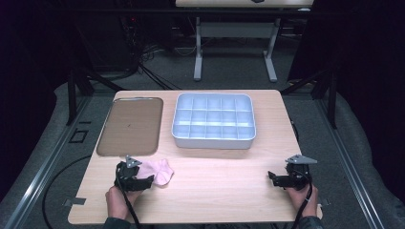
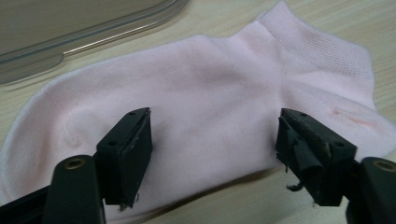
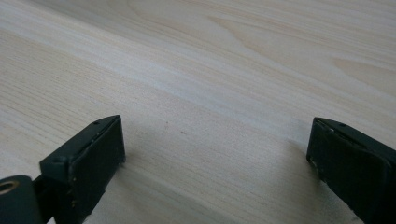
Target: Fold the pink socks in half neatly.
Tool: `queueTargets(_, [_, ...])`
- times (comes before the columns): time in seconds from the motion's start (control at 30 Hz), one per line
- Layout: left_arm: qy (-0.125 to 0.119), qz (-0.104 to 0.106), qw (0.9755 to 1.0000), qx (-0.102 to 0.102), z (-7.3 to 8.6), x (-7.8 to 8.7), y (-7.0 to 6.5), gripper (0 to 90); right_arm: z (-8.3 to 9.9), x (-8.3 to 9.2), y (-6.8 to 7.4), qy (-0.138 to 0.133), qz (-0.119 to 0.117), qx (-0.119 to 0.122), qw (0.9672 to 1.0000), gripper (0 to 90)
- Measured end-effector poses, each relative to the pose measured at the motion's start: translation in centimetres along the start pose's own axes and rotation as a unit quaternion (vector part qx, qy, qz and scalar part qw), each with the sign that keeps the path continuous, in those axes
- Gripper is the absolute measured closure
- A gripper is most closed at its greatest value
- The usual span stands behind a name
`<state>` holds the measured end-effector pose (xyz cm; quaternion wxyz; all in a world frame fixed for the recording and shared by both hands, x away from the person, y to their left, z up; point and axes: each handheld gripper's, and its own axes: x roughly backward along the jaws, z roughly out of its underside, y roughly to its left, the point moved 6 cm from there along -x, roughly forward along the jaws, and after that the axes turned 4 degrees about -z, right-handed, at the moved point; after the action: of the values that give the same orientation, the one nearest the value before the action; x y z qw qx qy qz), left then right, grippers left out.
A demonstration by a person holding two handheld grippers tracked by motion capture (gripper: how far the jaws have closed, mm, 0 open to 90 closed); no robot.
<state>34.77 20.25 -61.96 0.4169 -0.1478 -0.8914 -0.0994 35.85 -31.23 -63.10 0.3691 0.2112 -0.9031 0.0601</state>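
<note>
Left tool (image 2: 212, 154) hovers with jaws apart over the pink sock (image 2: 205, 98), probably to grasp it; right tool (image 3: 215, 158) waits, jaws apart, above the surface (image 3: 233, 70).

Pale pink sock (image 1: 160, 171) (flat) beside tray (image 1: 130, 126)

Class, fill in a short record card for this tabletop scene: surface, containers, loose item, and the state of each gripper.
surface: light wooden table
containers: flat brown tray at far left; white compartment box beside it, compartments look empty
loose item: pink ankle sock, lying flat on the table near the tray
left gripper: jaws open, poised over the sock, not closed on it
right gripper: jaws open over bare wood, holding nothing
</note>
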Motion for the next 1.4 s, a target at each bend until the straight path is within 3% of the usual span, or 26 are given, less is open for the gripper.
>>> queueTargets(0.37, [-0.001, 0.000, 1.0000, -0.002, 0.0, 0.3, -0.4, 47.3, 0.0, 0.0, 0.0, -0.001, 0.002, -0.003, 1.0000, 3.6])
queueTargets(0.77, [-0.014, 0.005, 0.9997, -0.017, 0.2, 0.5, -1.0, 75.4, 0.0, 0.0, -0.1, 0.000, 0.002, -0.004, 1.0000, 3.9])
queueTargets(0.93, [-0.021, 0.006, 0.9996, -0.019, 0.3, 0.6, -1.0, 78.3, 0.0, 0.0, -0.1, 0.000, 0.003, -0.004, 1.0000, 4.1])
queueTargets(1.17, [-0.042, 0.010, 0.9990, -0.006, 0.3, 1.2, -0.9, 78.9, 0.0, 0.0, -0.1, -0.001, 0.003, -0.005, 1.0000, 4.5])
queueTargets(1.23, [-0.061, 0.017, 0.9980, 0.001, 0.0, 1.9, -1.1, 78.9, 0.0, 0.0, -0.1, -0.001, 0.003, -0.005, 1.0000, 4.4])
queueTargets(1.4, [-0.079, 0.022, 0.9966, -0.003, -0.4, 3.0, -1.7, 78.8, 0.0, 0.0, -0.1, -0.002, 0.003, -0.006, 1.0000, 4.5])
